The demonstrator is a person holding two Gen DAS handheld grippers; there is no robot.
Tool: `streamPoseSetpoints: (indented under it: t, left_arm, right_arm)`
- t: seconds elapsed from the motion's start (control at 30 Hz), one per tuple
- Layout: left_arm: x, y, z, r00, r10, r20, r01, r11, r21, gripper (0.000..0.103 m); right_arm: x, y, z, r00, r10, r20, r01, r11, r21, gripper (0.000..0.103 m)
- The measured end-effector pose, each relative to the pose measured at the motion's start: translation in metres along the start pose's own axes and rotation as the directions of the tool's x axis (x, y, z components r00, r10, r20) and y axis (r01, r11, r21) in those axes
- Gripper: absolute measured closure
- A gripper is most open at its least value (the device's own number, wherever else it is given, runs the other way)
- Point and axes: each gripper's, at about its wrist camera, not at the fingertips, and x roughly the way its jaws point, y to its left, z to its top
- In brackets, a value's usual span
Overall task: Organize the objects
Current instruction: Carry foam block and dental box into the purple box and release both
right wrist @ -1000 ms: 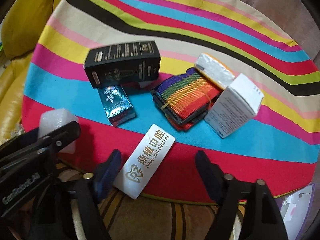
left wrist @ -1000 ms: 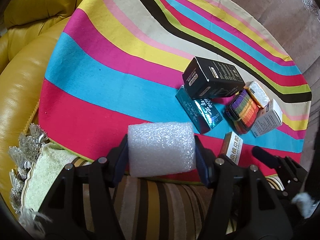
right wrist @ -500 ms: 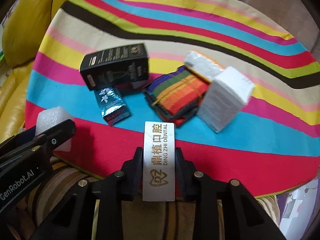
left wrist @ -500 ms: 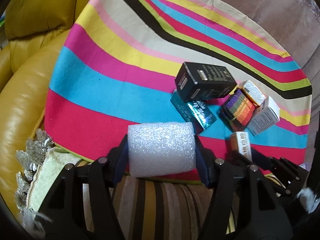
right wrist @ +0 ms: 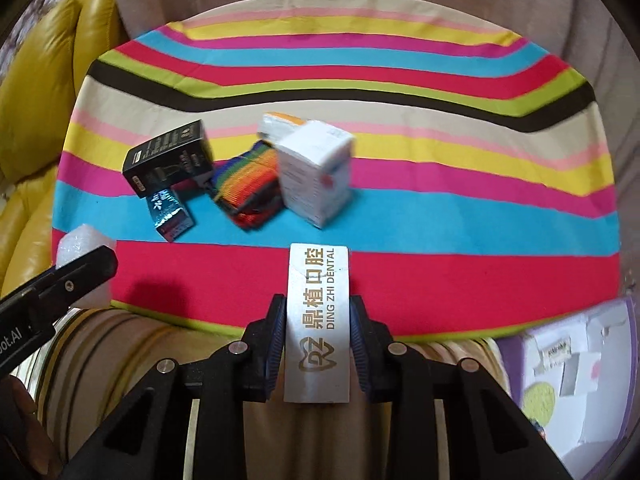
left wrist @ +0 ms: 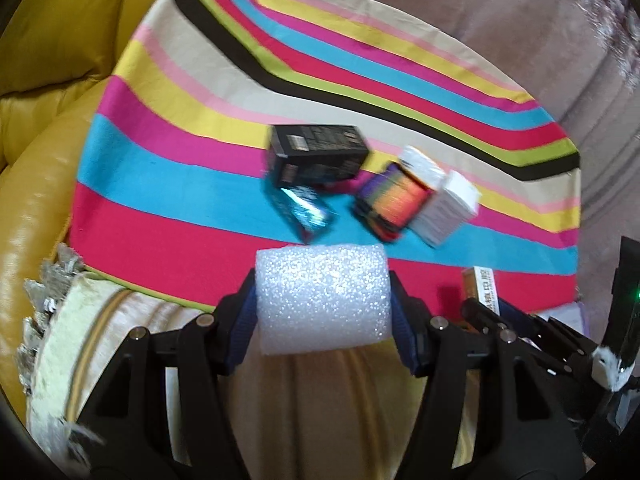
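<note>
My left gripper (left wrist: 322, 308) is shut on a white foam block (left wrist: 322, 298), held over the near edge of the striped round table (left wrist: 180, 216). My right gripper (right wrist: 318, 332) is shut on a slim white dental box (right wrist: 318, 320) with gold lettering, lifted above the red stripe. That dental box (left wrist: 482, 286) also shows at the right of the left wrist view. Mid-table lie a black box (right wrist: 170, 156), a teal foil box (right wrist: 170, 214), a rainbow striped pouch (right wrist: 250, 184), a tall white carton (right wrist: 314, 172) and a small white-orange pack (right wrist: 280, 124).
A yellow leather sofa (left wrist: 44, 128) borders the table on the left. A striped cushion with a fringed edge (left wrist: 60, 340) lies below the table's near edge. A purple tray with papers (right wrist: 568, 372) sits at lower right. The left gripper's finger and foam block (right wrist: 76, 268) intrude at the right wrist view's left.
My right gripper closed on the dental box and lifted it off the table. Both hands drew back and up, so the table's objects look farther away.
</note>
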Motion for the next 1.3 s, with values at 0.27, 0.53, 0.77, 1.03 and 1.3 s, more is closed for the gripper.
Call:
streamPoseSetpoints:
  t: [0.27,0.53,0.77,1.03,1.3]
  left_arm:
    - [0.003,-0.056,-0.016,0.993,-0.101,-0.066,0.106,0.992,0.073,0.04]
    - [0.012,-0.108,-0.026,0.969,-0.208,-0.13,0.226,0.963,0.144,0.04]
    - [0.023,-0.153,-0.04,0.952,-0.24,-0.189,0.278,0.937,0.211,0.04]
    - [0.03,-0.195,-0.058,0.928,-0.274,-0.252,0.341,0.896,0.284,0.04]
    - [0.029,-0.238,-0.079,0.893,-0.327,-0.31,0.43,0.822,0.372,0.04]
  right_arm:
    - [-0.035,-0.044,-0.028,1.0,-0.01,0.008,0.009,0.996,0.09,0.071]
    - [-0.057,-0.094,-0.052,0.999,-0.038,0.015,0.034,0.979,0.203,0.071]
    - [-0.075,-0.133,-0.07,0.995,-0.091,0.027,0.08,0.954,0.288,0.071]
    - [-0.09,-0.183,-0.094,0.987,-0.158,0.013,0.142,0.917,0.372,0.071]
    - [-0.102,-0.226,-0.113,0.971,-0.24,-0.013,0.22,0.865,0.452,0.071]
